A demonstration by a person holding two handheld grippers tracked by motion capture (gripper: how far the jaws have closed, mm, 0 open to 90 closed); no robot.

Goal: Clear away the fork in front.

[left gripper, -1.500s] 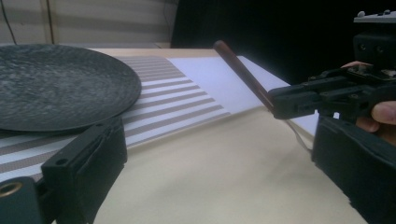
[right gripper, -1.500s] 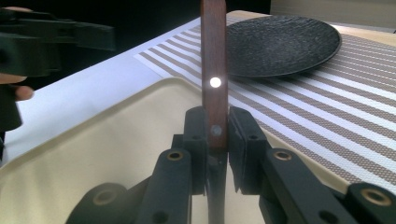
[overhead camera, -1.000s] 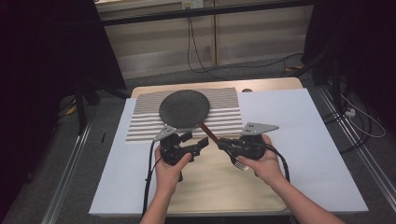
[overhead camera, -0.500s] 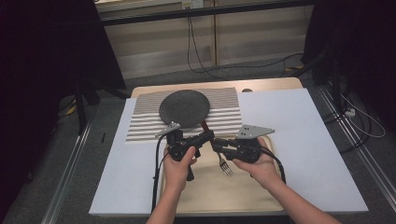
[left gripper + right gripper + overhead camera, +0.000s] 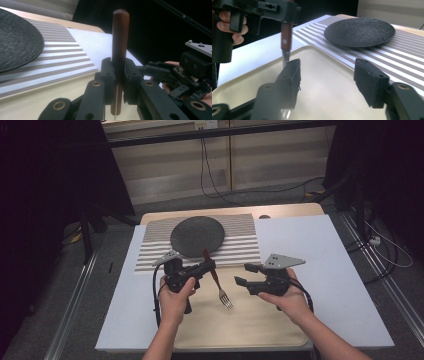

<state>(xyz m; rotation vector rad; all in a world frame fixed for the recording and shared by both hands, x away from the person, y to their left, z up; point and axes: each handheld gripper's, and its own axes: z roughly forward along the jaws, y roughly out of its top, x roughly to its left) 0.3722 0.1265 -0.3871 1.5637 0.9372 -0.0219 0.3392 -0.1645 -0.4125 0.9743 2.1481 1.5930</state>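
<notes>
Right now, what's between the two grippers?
In the high view, the fork hangs between them, its wooden handle clamped in the left gripper, tines pointing down over the beige tray. The right gripper is open, apart from the fork.

Fork (image 5: pixel 120 47) tines cut off below left gripper view, probably.
</notes>
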